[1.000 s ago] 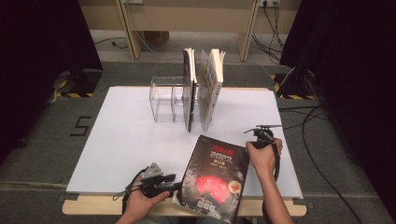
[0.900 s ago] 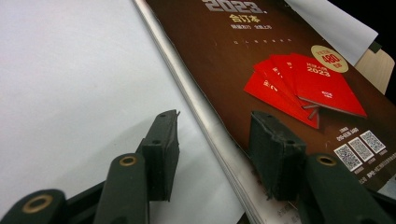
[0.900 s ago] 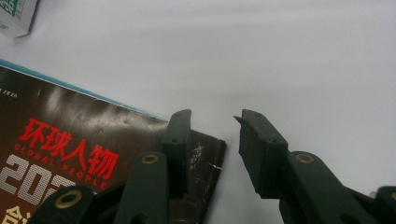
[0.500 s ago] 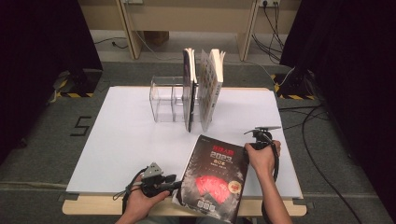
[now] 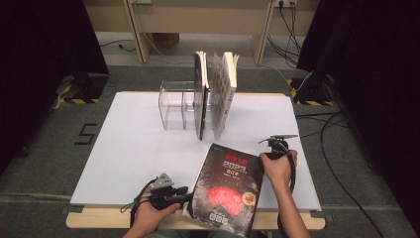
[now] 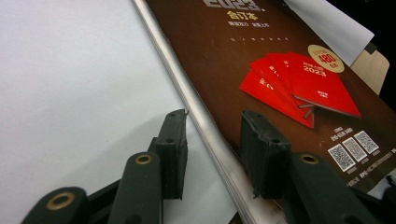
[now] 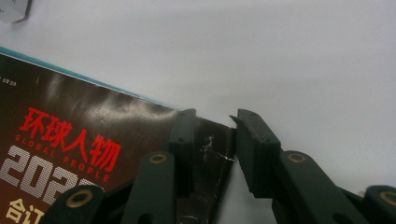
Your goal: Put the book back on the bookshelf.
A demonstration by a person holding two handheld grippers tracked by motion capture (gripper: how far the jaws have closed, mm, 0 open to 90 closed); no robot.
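Note:
A dark magazine (image 5: pixel 228 188) with red "2023" lettering lies flat at the table's near edge, its lower end hanging over it. My left gripper (image 5: pixel 185 197) lies level at the magazine's left edge. In the left gripper view its jaws (image 6: pixel 212 116) straddle the spine of the magazine (image 6: pixel 280 60), one over the cover and one beside the edge with a sliver of white showing. My right gripper (image 5: pixel 263 154) is at the far right corner, which sits between its jaws (image 7: pixel 212 114) on the magazine (image 7: pixel 93 135). Both pairs of jaws have just been closing and are still open.
A clear acrylic rack (image 5: pixel 176 106) stands at the back of the white sheet (image 5: pixel 133 144), with two upright books (image 5: pixel 199 94) (image 5: pixel 224 91) in its right end. The wooden table edge (image 5: pixel 99 219) runs along the front. Cables lie on the floor at right (image 5: pixel 341 124).

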